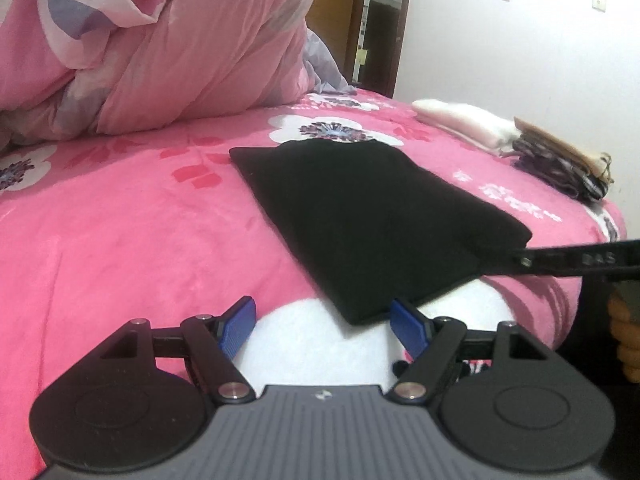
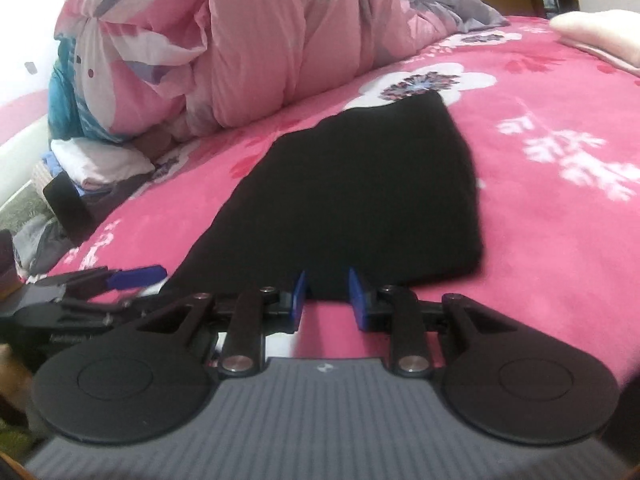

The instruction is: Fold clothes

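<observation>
A black folded garment (image 1: 372,220) lies flat on the pink floral bedspread (image 1: 140,240). In the left wrist view my left gripper (image 1: 324,322) is open low over the bed. The garment's near corner lies between its blue pads (image 1: 240,326), closer to the right one. My right gripper's arm (image 1: 580,260) reaches in from the right to the garment's right corner. In the right wrist view the right gripper (image 2: 329,294) is open with a narrower gap, and the garment (image 2: 360,184) has its near edge at the fingertips. The left gripper's blue pad (image 2: 136,276) shows at the left.
A bunched pink duvet (image 1: 180,48) fills the back left of the bed. Folded clothes (image 1: 560,160) and a pale folded piece (image 1: 460,120) sit at the far right edge. Beside the bed lies a heap of clothes (image 2: 100,164). A doorway (image 1: 380,28) is behind.
</observation>
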Tool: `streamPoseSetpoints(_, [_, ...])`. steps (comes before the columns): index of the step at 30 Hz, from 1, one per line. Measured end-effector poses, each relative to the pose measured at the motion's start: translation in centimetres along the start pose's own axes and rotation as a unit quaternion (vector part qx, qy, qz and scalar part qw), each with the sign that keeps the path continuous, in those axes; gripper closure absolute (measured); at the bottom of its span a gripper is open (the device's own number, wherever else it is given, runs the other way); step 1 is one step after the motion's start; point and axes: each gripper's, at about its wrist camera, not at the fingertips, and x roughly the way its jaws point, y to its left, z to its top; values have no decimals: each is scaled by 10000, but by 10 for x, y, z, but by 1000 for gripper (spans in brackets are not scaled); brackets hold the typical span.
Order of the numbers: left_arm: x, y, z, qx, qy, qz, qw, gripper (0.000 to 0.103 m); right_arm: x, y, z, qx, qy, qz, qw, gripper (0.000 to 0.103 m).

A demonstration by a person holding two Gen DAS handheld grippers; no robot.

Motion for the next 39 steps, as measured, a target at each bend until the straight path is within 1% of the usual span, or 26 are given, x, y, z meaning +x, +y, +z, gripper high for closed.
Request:
streamPoseSetpoints(1, [-4, 1, -1, -59, -62, 5, 10000, 28, -4, 1, 1, 31, 73, -34, 10000, 79])
streamPoseSetpoints(6, [-22, 9, 5, -269, -416, 179, 9986, 28, -9, 14, 22, 218, -183, 423, 9987, 79])
streamPoseSetpoints(8, [-23, 12, 10, -318, -413, 354, 9980, 28, 12, 29, 27, 23, -192, 636, 9978, 79])
streamPoseSetpoints(11, [-24, 16, 16, -320, -418, 634, 9966, 28, 43, 44, 23, -209, 29, 856, 9961, 79])
streamPoseSetpoints(13, [-25, 20, 17, -310, -428, 820, 9952, 28, 42, 47, 22, -258, 34, 925, 9954, 80])
streamPoseSetpoints(15, [-24, 25, 17, -330, -411, 912, 9944, 28, 41, 49, 22, -306, 39, 993, 9946, 80])
streamPoseSetpoints(21, [-16, 39, 22, -448, -402, 1067, 9925, 28, 38, 57, 21, -453, 54, 1198, 9918, 81])
streamPoseSetpoints(24, [-14, 39, 27, -486, -436, 1102, 9918, 28, 38, 61, 21, -520, 74, 1305, 9901, 81])
streamPoseSetpoints(28, [-7, 33, 35, -364, -473, 1104, 9921, 28, 67, 61, 9, -474, 375, 1564, 9858, 81])
streamPoseSetpoints(29, [-5, 31, 37, -328, -483, 1101, 9922, 28, 68, 60, 1, -485, 432, 1618, 9847, 81])
streamPoseSetpoints(31, [1, 27, 41, -244, -527, 1065, 9926, 28, 54, 56, -12, -597, 311, 1832, 9808, 81])
streamPoseSetpoints(32, [4, 25, 43, -198, -555, 1033, 9929, 28, 48, 52, -15, -617, 328, 1916, 9790, 81])
streamPoseSetpoints(34, [10, 18, 47, -109, -590, 926, 9939, 28, 36, 36, -17, -480, 292, 1880, 9806, 81])
streamPoseSetpoints(37, [19, 6, 46, 42, -550, 760, 9956, 28, 17, 6, -5, 11, -86, 1643, 9864, 80])
streamPoseSetpoints(39, [25, -3, 43, 147, -500, 649, 9965, 28, 8, -17, 5, 434, -452, 1530, 9862, 79])
